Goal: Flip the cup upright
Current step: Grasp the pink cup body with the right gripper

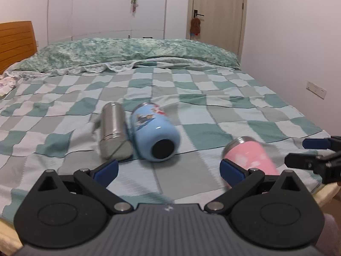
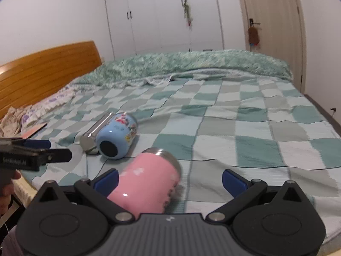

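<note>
on the soft checked bed (image 1: pixel 213 98) three cups lie tipped over. both grippers, left gripper (image 1: pixel 168 170) and right gripper (image 2: pixel 169 178), are wide open, empty, ready to grab the pink cup (image 2: pixel 147 181).

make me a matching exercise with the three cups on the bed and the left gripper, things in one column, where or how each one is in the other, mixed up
Things:
1. steel cup
2. blue cup
3. pink cup
4. left gripper

Places or states:
a. lying on its side, black round base toward the cameras
b. open, nothing between its fingers
c. lying at the near edge of the bed, right in front of the right gripper
d. lying farthest toward the headboard side, close beside the cartoon-printed one

Pairs: 1-d, 2-a, 3-c, 4-b
</note>
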`<state>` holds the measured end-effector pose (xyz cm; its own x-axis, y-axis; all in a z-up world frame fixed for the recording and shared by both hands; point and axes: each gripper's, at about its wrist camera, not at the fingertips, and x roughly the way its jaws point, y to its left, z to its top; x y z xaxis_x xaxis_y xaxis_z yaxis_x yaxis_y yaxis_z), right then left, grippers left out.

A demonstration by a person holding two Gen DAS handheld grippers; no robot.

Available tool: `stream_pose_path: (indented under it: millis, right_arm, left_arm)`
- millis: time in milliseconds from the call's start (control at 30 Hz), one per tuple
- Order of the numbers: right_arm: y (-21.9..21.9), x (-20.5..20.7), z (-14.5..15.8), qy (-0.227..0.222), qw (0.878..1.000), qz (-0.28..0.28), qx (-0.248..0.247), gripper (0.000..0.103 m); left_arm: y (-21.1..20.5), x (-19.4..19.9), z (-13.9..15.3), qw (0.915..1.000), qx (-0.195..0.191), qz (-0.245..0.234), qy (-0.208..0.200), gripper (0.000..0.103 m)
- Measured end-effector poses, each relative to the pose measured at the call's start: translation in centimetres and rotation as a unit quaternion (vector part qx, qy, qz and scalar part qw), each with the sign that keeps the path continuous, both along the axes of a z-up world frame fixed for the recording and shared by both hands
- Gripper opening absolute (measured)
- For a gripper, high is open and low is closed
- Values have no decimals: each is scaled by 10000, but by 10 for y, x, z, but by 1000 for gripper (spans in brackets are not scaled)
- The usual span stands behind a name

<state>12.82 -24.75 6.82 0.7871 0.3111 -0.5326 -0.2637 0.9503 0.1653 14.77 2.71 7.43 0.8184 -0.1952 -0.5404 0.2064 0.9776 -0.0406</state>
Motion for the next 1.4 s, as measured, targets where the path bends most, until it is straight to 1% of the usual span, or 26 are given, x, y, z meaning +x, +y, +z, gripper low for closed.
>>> stream_pose_path:
  millis: [133, 233, 367, 500, 600, 800, 1000, 1067, 1133, 1167, 1267, 1400]
  right_arm:
    - [21, 15, -2, 264, 9996, -19, -126, 103]
    - [31, 28, -3, 516, 9984, -159, -161, 103]
    - [38, 45, -6, 874, 9954, -346, -182, 103]
    - [45, 61, -8, 1150, 9923, -413, -180, 103]
    - [48, 75, -12, 1460, 9878, -520, -135, 103]
    - [47, 92, -22, 1935, 9776, -823, -14, 103]
    - [46, 106, -32, 2289, 9693, -890, 152, 102]
    - [47, 108, -36, 2385, 9672, -847, 203, 96]
    - [49, 109, -39, 2461, 9656, -799, 253, 92]
    - [48, 109, -41, 2499, 9647, -764, 317, 88]
    - [45, 106, -43, 2478, 9648, -713, 518, 88]
    - [41, 97, -43, 2274, 9699, -582, 648, 87]
  left_arm:
    - [19, -5, -11, 9999, -61, 101, -31, 103]
    - [27, -5, -18, 9998, -5, 129, -132, 103]
    - [33, -4, -26, 9997, 47, 57, -222, 103]
    - [37, -2, -30, 9995, 30, -36, -313, 103]
    - [36, 1, -35, 9994, 30, -95, -332, 103]
    - [38, 7, -40, 9992, 38, -158, -375, 103]
    - [38, 13, -45, 9994, 30, -175, -307, 103]
    - [37, 13, -47, 9994, 27, -178, -282, 103]
    - [37, 14, -48, 9995, 8, -185, -252, 103]
    - [37, 15, -48, 9995, -4, -185, -239, 103]
    - [37, 14, -50, 9996, -21, -174, -217, 103]
    - [39, 14, -50, 9997, -22, -126, -208, 103]
